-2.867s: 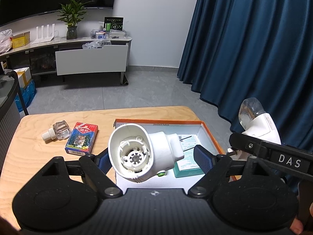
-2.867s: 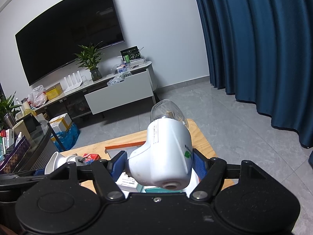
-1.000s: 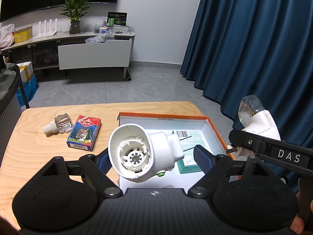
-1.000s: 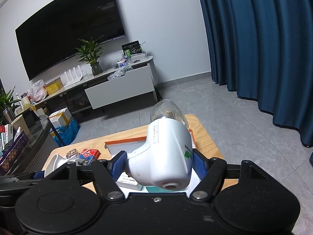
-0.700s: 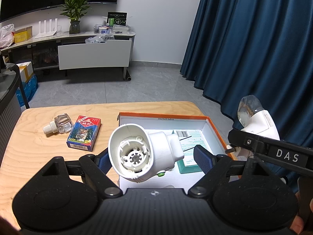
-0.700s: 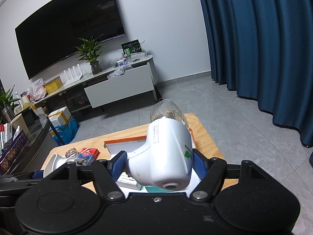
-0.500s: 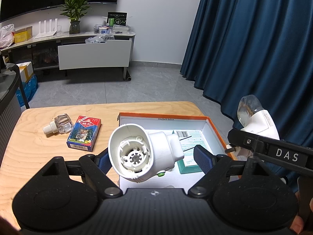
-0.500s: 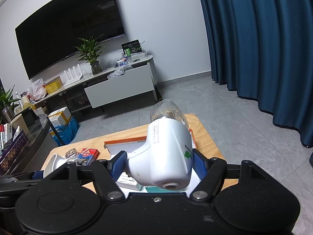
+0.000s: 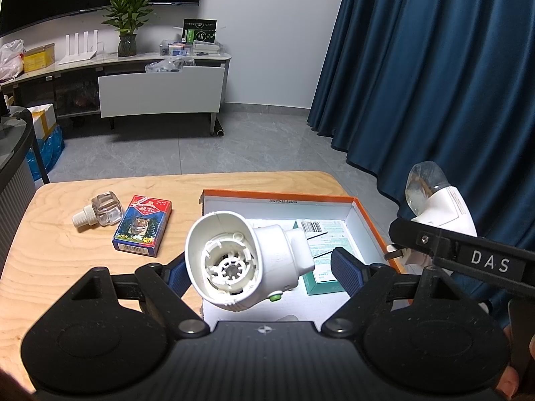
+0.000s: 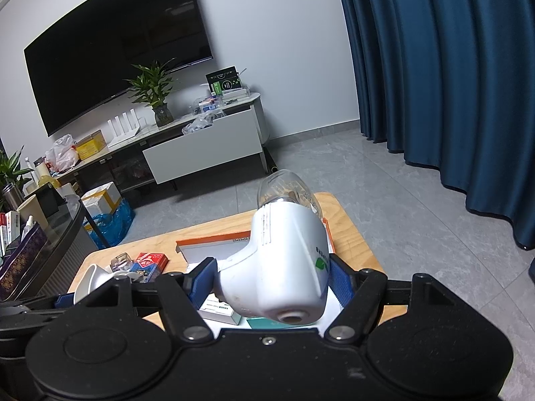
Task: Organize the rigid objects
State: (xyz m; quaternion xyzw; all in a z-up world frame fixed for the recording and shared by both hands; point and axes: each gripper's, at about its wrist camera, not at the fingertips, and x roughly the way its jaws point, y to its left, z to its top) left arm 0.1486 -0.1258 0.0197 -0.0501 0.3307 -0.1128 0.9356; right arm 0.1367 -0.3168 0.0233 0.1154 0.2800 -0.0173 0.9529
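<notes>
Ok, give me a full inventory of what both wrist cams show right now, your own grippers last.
empty white heater: 1, white, in the left gripper, above the box's near-left corner
white heater with clear bottle: 1, white, in the right gripper, above the box
box: 1, orange rim and white inside, on the table's right half
teal packet: 1, teal and white, lying inside the box
card pack: 1, blue and red, on the table left of the box
clear bottle: 1, clear with white cap, lying left of the card pack
table: 1, light wood
left gripper: 1, black
right gripper: 1, black

White plug-in device (image 9: 247, 260), orange-rimmed box (image 9: 371, 214), blue-red card pack (image 9: 143, 224), navy curtain (image 9: 434, 67)
</notes>
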